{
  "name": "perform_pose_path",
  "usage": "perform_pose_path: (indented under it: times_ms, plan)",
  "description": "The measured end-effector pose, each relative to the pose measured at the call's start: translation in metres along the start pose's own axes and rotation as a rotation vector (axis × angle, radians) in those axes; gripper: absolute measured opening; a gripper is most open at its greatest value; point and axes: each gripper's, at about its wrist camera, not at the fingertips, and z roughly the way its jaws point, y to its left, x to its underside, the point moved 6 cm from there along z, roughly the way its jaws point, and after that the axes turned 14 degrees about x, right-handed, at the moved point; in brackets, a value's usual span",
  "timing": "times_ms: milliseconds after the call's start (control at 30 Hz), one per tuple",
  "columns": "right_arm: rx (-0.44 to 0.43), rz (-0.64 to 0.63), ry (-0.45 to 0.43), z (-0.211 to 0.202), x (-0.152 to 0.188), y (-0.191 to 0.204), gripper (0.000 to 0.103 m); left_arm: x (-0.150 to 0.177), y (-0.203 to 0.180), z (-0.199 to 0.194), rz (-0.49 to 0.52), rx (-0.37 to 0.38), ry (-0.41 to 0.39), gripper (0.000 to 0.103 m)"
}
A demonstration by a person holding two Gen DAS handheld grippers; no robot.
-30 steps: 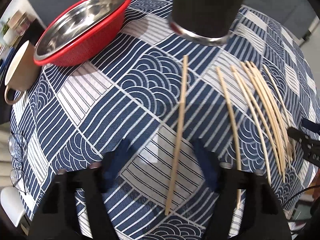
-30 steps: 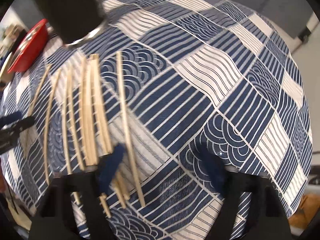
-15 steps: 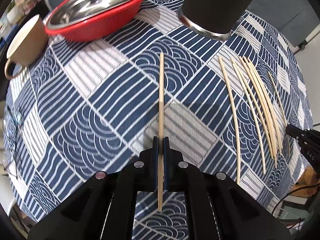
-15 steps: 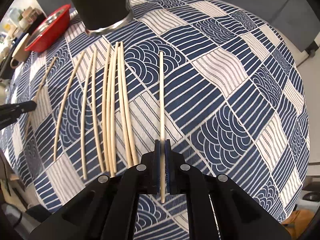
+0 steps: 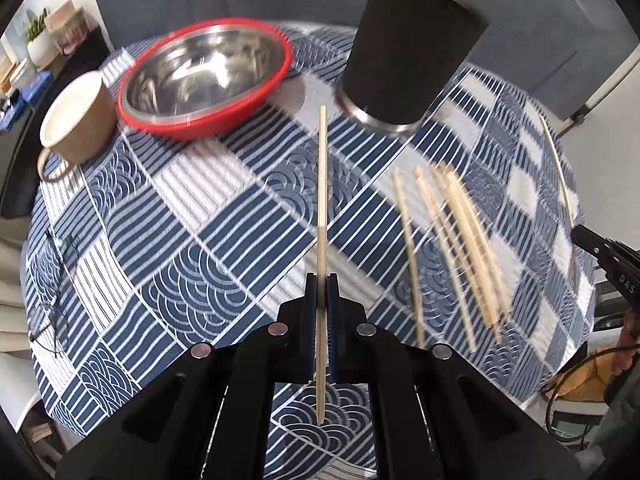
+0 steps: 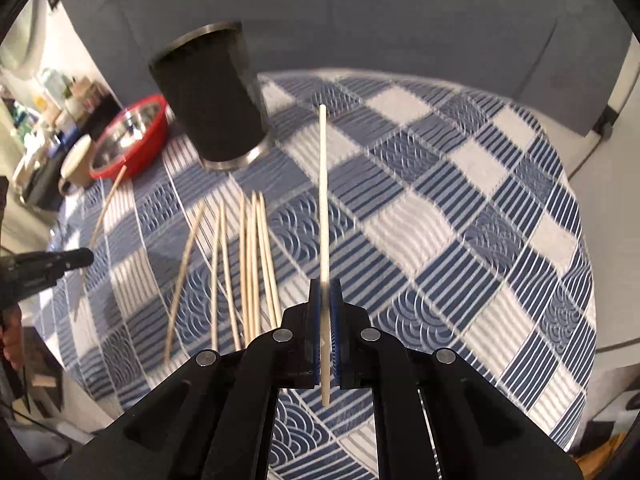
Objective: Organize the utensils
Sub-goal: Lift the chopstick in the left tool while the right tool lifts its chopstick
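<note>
My left gripper (image 5: 321,280) is shut on a wooden chopstick (image 5: 321,200) and holds it above the cloth, tip pointing toward the black cylindrical holder (image 5: 408,56). My right gripper (image 6: 326,286) is shut on another chopstick (image 6: 323,192), also lifted and pointing forward, with the holder (image 6: 212,100) to its upper left. Several loose chopsticks (image 5: 452,248) lie on the tablecloth between the grippers; they also show in the right wrist view (image 6: 248,260). The right gripper and its stick appear at the left view's right edge (image 5: 600,252).
A red-rimmed steel bowl (image 5: 204,76) and a tan mug (image 5: 76,120) stand at the far left. Glasses (image 5: 52,280) lie near the left table edge. The blue-and-white patterned cloth (image 6: 480,240) covers the round table.
Both grippers closed on a chopstick each about half a second ago and have since lifted them off the cloth, tilting up so the holder's full side shows.
</note>
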Motion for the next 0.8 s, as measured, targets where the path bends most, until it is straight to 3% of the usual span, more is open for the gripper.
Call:
perform_pose_path:
  times_ms: [500, 800]
  plan:
    - [-0.106, 0.006, -0.222, -0.056, -0.09, 0.003, 0.004, -0.099, -0.056, -0.051, 0.104, -0.007, -0.206, 0.005]
    - [-0.21, 0.005, -0.346, -0.081, -0.142, 0.024, 0.004, -0.164, -0.08, -0.083, 0.123, 0.047, -0.328, 0.005]
